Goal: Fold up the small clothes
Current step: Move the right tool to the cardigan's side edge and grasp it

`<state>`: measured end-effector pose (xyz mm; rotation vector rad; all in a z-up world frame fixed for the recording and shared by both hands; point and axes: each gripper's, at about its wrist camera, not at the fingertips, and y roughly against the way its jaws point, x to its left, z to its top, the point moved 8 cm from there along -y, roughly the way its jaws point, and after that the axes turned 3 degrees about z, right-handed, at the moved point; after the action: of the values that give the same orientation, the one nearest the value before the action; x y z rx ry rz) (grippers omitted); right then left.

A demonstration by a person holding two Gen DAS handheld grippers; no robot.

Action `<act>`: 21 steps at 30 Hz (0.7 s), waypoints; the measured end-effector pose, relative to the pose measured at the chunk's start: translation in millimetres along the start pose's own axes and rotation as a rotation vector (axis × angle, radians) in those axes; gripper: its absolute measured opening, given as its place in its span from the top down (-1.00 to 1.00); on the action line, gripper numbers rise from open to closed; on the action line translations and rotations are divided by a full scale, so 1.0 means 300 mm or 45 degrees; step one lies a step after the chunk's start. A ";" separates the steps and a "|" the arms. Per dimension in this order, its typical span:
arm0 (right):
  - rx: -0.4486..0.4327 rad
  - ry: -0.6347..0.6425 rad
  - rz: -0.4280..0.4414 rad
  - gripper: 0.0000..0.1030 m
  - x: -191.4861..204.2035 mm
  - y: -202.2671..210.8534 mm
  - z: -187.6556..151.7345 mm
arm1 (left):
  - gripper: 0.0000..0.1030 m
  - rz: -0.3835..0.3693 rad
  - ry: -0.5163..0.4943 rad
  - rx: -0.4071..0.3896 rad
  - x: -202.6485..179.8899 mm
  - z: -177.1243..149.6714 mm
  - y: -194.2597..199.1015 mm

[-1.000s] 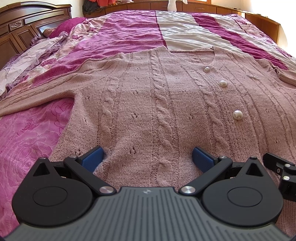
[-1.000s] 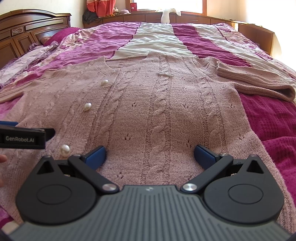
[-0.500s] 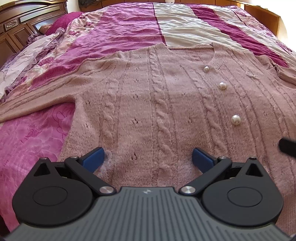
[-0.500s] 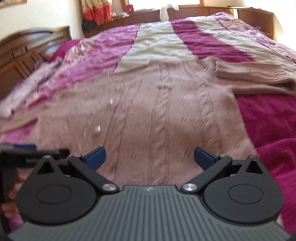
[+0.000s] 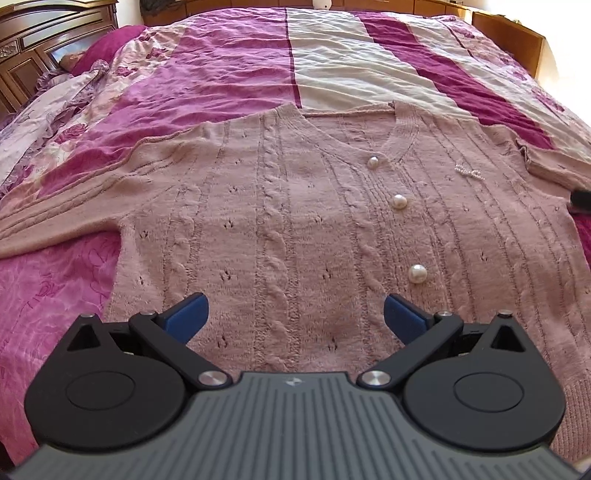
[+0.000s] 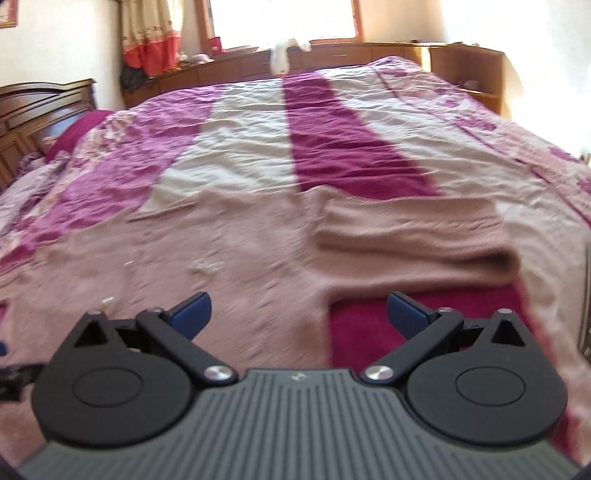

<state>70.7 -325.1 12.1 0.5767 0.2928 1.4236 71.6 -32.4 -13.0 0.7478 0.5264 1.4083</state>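
A dusty-pink cable-knit cardigan (image 5: 295,221) with pearl buttons (image 5: 417,274) lies flat, front up, on the bed. Its left sleeve (image 5: 62,218) stretches out to the left; its right sleeve (image 6: 413,236) lies folded across itself. My left gripper (image 5: 293,317) is open, hovering over the cardigan's lower hem with nothing between its blue fingers. My right gripper (image 6: 297,314) is open too, above the cardigan's right side edge (image 6: 317,314) below the folded sleeve. The right wrist view is blurred by motion.
The bed is covered by a magenta, pink and cream striped spread (image 5: 332,66). A dark wooden headboard (image 5: 40,48) stands at the left, wooden cabinets (image 6: 461,77) at the far side and right, with a window (image 6: 280,18) behind.
My right gripper has swung right and lifted, from over the cardigan's middle to its right edge near the folded sleeve. My left gripper has pulled back and risen a little.
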 end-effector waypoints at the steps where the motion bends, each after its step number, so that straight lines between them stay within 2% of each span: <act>1: 0.004 -0.006 -0.021 -1.00 -0.026 -0.020 0.012 | -1.00 0.007 -0.005 0.003 -0.001 -0.005 0.003; 10: 0.046 -0.039 -0.153 -1.00 -0.223 -0.190 0.078 | -1.00 0.075 -0.010 0.039 0.039 -0.015 -0.018; 21: 0.105 0.099 -0.152 -1.00 -0.250 -0.337 0.063 | -1.00 0.096 -0.034 0.100 0.032 -0.053 -0.091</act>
<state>154.9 -406.4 -37.5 0.5628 0.4426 1.3246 79.7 -20.5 -42.8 0.8560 0.5403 1.4519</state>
